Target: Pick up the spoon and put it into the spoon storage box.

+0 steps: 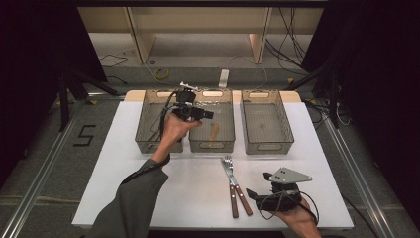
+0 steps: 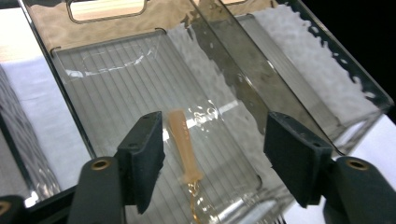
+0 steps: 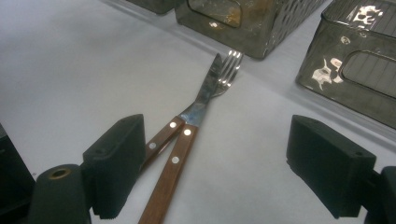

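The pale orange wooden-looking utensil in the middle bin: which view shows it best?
The left gripper view: the pale orange utensil lies close, between open jaws, inside the middle smoky plastic bin. The high view shows it small.

I am working in a lab or recording room: my white desk (image 1: 148,198) stands between aluminium rails (image 1: 39,168), black curtains (image 1: 34,59) hang either side of it, and cables (image 1: 289,34) trail on the floor beyond it.

A white table (image 1: 124,163) stands on a grey floor (image 1: 44,163) bearing a black "5" mark (image 1: 85,135). Cables (image 1: 292,44) lie beyond, beneath wooden furniture (image 1: 198,20). Both sides are dark.
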Demonstrator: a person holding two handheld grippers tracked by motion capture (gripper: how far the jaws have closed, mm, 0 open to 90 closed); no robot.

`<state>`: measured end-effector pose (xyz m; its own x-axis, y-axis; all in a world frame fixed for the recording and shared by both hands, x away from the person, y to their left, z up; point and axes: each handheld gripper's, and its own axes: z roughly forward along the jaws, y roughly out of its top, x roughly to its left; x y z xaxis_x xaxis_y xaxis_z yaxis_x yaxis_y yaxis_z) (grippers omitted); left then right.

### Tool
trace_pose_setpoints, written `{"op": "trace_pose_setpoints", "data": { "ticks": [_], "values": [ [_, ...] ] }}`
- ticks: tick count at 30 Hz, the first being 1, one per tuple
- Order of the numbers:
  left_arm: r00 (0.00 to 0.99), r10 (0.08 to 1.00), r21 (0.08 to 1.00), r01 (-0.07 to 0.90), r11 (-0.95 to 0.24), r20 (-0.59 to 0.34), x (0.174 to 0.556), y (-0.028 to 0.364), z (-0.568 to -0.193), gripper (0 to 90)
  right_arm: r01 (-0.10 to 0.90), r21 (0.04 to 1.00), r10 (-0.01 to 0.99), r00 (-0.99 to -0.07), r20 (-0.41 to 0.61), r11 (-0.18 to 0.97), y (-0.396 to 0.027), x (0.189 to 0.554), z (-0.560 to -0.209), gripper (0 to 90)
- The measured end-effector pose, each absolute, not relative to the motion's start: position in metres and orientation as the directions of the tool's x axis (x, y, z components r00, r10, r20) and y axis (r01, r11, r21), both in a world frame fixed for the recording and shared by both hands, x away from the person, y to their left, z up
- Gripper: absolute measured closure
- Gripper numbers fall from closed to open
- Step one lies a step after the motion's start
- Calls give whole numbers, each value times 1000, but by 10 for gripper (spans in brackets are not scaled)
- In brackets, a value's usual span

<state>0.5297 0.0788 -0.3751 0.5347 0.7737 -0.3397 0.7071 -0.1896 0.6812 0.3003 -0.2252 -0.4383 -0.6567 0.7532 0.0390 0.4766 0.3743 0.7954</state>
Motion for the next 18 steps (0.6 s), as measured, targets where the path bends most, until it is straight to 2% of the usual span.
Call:
{"op": "trace_pose_setpoints", "data": {
  "ticks": [10,18],
  "values": [
    [578,733,702,684,-197,-357,487,108,-379,283,482,787,746,-664,41,385,-222,300,-439,204],
    [600,732,717,660,-225,-323,457,116,-391,252,496,777,746,-664,52,388,-219,302,-440,204]
  ]
}}
